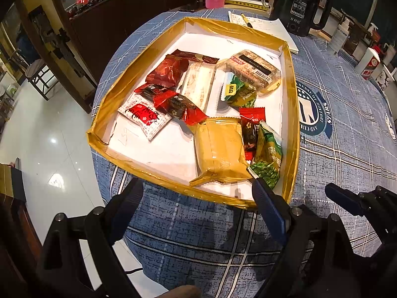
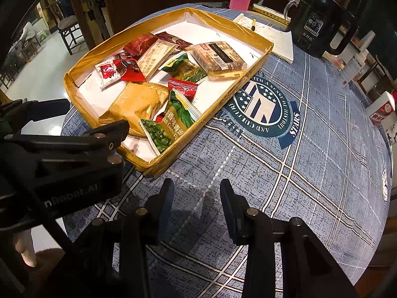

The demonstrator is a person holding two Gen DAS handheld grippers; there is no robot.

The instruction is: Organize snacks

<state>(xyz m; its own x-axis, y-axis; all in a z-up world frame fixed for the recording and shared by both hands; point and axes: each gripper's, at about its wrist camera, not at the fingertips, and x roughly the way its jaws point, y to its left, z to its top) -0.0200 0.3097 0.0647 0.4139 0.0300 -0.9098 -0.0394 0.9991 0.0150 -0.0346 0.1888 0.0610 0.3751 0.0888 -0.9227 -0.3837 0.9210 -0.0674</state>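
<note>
Left wrist view: I note left hand-held gripper (image 1: 196, 186) released, empty, poised at tray (image 1: 289, 99) near rim. Snacks (image 1: 218, 146) all inside tray on surface (image 2: 297, 161). Right hand-held gripper (image 2: 197, 188) released, parked clear, likely standby.

Gold-taped tray (image 1: 289, 79), blue plaid tablecloth (image 1: 198, 226), gold packet (image 1: 218, 149), green pea bags (image 2: 171, 121)

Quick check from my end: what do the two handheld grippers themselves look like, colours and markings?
Both are matte black, angular linkages with round silver pivot pins. The left gripper and right gripper have dark blue pads on the jaws. In the right wrist view, the left gripper's body shows pale lettering ending "Robot.AI".
</note>
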